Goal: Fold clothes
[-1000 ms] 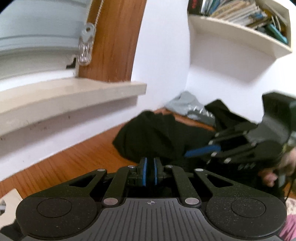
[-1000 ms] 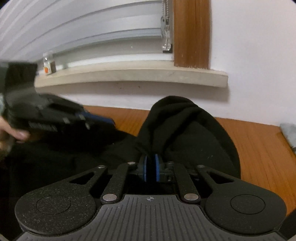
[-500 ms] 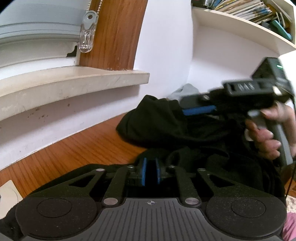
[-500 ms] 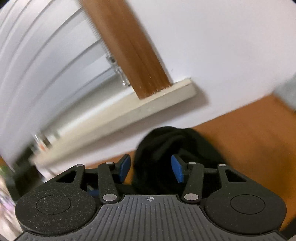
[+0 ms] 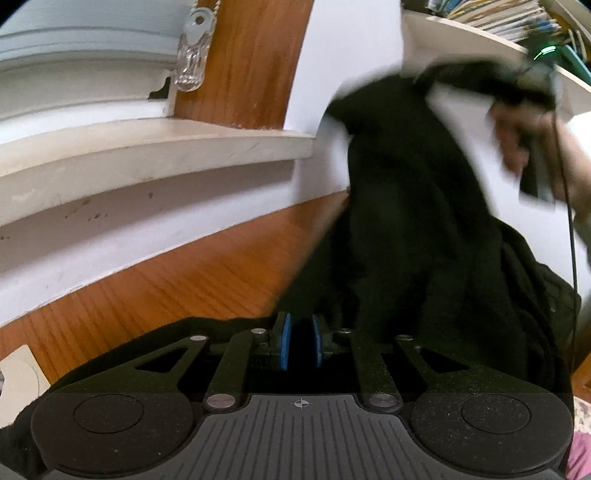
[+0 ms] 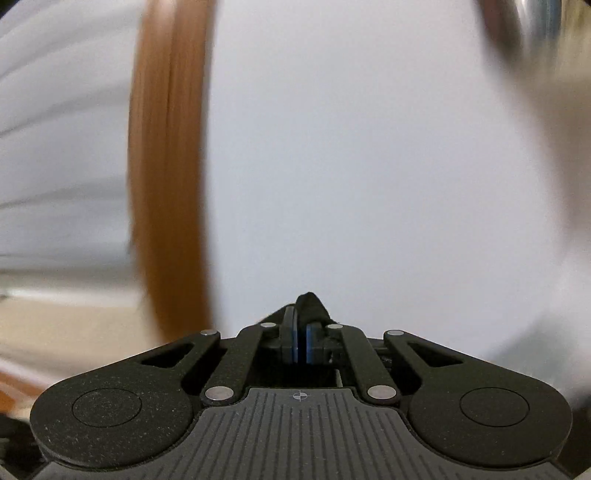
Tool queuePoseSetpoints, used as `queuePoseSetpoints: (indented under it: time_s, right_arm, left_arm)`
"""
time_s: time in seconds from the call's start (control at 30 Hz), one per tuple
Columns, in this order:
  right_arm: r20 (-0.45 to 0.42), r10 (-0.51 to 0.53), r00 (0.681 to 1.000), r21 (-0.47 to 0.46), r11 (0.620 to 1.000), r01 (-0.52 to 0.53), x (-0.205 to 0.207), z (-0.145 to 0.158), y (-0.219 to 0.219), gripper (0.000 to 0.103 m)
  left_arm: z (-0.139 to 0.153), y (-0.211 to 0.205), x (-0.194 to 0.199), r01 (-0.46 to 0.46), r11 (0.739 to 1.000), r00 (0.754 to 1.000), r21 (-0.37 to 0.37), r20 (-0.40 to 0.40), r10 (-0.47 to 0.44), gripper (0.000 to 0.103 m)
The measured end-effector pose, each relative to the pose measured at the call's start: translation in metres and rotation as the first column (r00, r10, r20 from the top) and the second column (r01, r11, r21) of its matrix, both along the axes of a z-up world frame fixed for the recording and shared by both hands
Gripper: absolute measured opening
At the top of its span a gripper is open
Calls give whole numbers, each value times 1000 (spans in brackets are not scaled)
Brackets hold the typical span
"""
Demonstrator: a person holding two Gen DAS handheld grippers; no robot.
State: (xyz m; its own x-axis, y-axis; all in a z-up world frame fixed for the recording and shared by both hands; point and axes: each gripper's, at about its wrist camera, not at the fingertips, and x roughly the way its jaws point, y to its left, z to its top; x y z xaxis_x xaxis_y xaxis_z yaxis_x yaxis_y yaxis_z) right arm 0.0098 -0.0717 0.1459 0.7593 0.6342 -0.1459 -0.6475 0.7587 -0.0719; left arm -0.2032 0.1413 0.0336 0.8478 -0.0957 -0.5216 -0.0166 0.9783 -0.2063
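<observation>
A black garment (image 5: 406, 221) hangs in a tall drape above the wooden table (image 5: 184, 288). Its lower part reaches my left gripper (image 5: 301, 341), which is shut low over the table with dark cloth between its blue pads. In the left wrist view a hand (image 5: 517, 147) holds my right gripper high at the upper right, blurred, and the garment's top hangs from it. In the right wrist view my right gripper (image 6: 301, 345) faces the white wall. Its jaws are closing tight on a tuft of black cloth (image 6: 310, 304) that pokes up between the pads.
A pale window sill (image 5: 147, 155) juts out over the table at the left, with a brown wooden frame (image 5: 251, 62) and a clear blind-cord pull (image 5: 192, 55) above it. A white shelf with books (image 5: 498, 22) is at the upper right. A thin cable (image 5: 570, 221) hangs at the right.
My right gripper opened, shut on the black cloth and rose, tilting up towards the wall. The garment went from a heap on the table to a hanging drape. The left gripper kept still.
</observation>
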Motion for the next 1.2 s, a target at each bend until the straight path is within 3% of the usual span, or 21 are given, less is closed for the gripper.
queuePoseSetpoints:
  time_s: [0.07, 0.1, 0.17, 0.23, 0.33, 0.5, 0.53, 0.63, 0.7, 0.9, 1.03, 1.13, 1.2]
  right_arm:
    - [263, -74, 962, 29, 997, 69, -11, 26, -23, 6]
    - [256, -123, 959, 69, 992, 109, -2, 30, -36, 8]
    - [69, -258, 964, 15, 966, 257, 40, 10, -50, 20]
    - [-110, -389, 915, -67, 921, 384, 81, -12, -64, 24]
    - [-345, -384, 857, -205, 921, 330, 121, -72, -83, 26]
    - [-394, -346, 852, -100, 937, 335, 122, -110, -140, 42]
    - [-359, -385, 850, -120, 922, 367, 117, -111, -145, 57]
    - [-279, -446, 850, -129, 895, 427, 109, -111, -170, 67]
    - [-310, -452, 836, -110, 891, 441, 112, -108, -189, 68]
    - [-378, -483, 790, -192, 875, 443, 116, -128, -231, 69]
    - [-410, -404, 818, -98, 911, 401, 111, -133, -231, 69]
    - [-435, -376, 818, -120, 925, 361, 111, -137, -218, 67]
    - [-445, -372, 815, -149, 928, 342, 112, -138, -212, 41]
  left_arm:
    - [-1, 2, 0, -15, 1000, 1000, -8, -4, 15, 14]
    - [-1, 4, 0, -23, 1000, 1000, -12, -6, 23, 14]
    - [-1, 5, 0, -40, 999, 999, -15, -7, 40, 14]
    - [-2, 5, 0, -49, 999, 999, -12, -11, 48, 14]
    - [-1, 4, -1, -55, 998, 998, 4, -20, 55, 14]
    - [-1, 1, -1, -57, 998, 998, 22, -28, 57, 14]
    - [-2, 1, 0, -57, 998, 998, 24, -29, 58, 14]
    - [-2, -1, -1, -58, 998, 998, 26, -34, 59, 14]
    - [-2, -2, 0, -59, 998, 997, 32, -38, 60, 14]
    - [-3, -2, 3, -57, 998, 997, 39, -45, 59, 14]
    - [-3, -2, 4, -57, 998, 997, 39, -45, 59, 14]
    - [-3, -2, 3, -56, 998, 997, 37, -46, 58, 14]
    - [-3, -3, 3, -56, 998, 997, 37, -46, 57, 14]
